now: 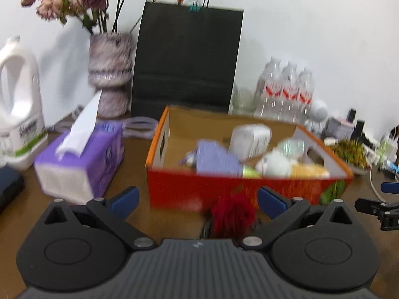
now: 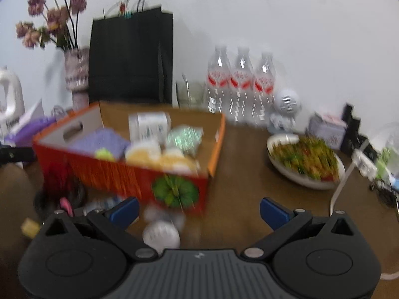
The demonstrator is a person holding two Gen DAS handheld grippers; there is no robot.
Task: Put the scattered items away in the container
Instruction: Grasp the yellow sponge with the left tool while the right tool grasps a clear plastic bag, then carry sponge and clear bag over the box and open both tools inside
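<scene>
While both tools gape, red box [image 1: 224, 189] sits just ahead.

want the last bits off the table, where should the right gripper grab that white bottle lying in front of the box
Grip the white bottle across its round body, coming straight down from above. It seems to lie on its side on the table, just in front of the orange box, so its flanks are free. The right gripper is open wide enough; blur hides finer detail.
</scene>
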